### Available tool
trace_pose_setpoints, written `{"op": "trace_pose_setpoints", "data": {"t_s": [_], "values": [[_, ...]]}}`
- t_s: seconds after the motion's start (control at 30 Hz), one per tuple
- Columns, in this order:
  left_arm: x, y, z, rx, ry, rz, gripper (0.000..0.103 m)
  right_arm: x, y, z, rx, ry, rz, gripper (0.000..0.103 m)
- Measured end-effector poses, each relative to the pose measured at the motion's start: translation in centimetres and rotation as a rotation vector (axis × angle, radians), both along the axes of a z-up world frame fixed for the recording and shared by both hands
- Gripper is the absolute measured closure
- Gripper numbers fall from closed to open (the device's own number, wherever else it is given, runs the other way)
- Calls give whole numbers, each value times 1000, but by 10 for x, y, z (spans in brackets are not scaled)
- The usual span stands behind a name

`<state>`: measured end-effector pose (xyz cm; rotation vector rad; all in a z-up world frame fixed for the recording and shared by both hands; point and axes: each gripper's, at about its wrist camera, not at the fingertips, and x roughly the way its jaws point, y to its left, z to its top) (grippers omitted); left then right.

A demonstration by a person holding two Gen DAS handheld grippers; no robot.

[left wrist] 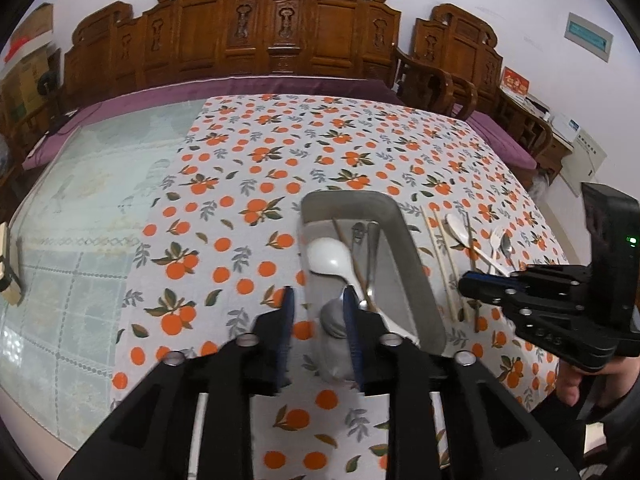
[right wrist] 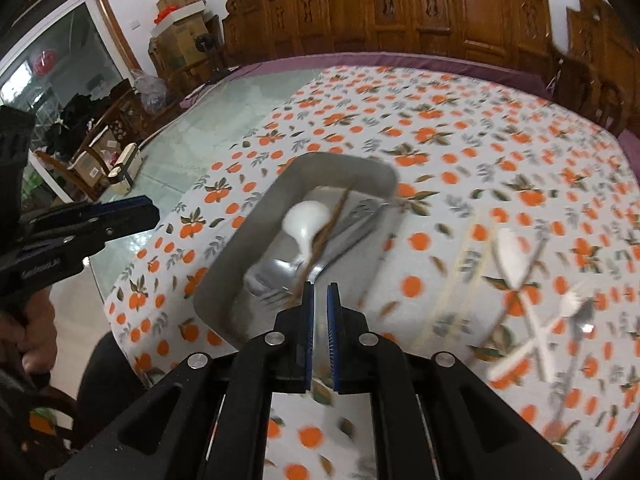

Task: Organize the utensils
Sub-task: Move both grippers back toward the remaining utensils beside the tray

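A grey metal tray (left wrist: 404,240) (right wrist: 224,292) lies on the orange-print cloth and holds a white spoon (left wrist: 326,258) (right wrist: 304,216), brown chopsticks (left wrist: 354,258) (right wrist: 330,226) and metal utensils (left wrist: 370,248). My left gripper (left wrist: 318,320) stands open astride the tray's near left rim, pads not touching it, with a metal spoon's bowl (left wrist: 332,316) just inside. My right gripper (right wrist: 320,312) (left wrist: 466,284) hovers shut over the tray's near right edge with nothing in it. To the right of the tray lie pale chopsticks (left wrist: 440,256) (right wrist: 456,276), a white spoon (left wrist: 460,230) (right wrist: 514,256), a white fork (right wrist: 560,312) and a metal spoon (right wrist: 584,316).
The cloth covers the right part of a glass-topped table (left wrist: 80,240). A small wooden box (left wrist: 10,276) (right wrist: 124,168) stands near its left edge. A carved wooden bench (left wrist: 280,32) with purple cushions runs behind. A person's hand (left wrist: 572,380) holds the right gripper.
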<state>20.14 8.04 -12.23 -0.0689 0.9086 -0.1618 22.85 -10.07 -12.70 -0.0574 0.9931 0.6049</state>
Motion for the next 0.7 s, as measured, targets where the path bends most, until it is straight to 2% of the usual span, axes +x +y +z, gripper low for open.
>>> {"op": "trace_pose_setpoints", "data": {"t_s": [0.23, 0.33, 0.37, 0.7], "values": [[5, -35, -4, -1, 11, -54, 75, -15, -63, 5, -41, -35, -80, 94], [8, -52, -7, -1, 18, -81, 72, -17, -85, 2, -44, -32, -118, 82], [10, -58, -8, -2, 21, -90, 72, -17, -95, 1, -45, -29, -136, 81], [25, -122, -25, 3, 58, -174, 72, -10, -155, -19, -81, -11, -233, 81]]}}
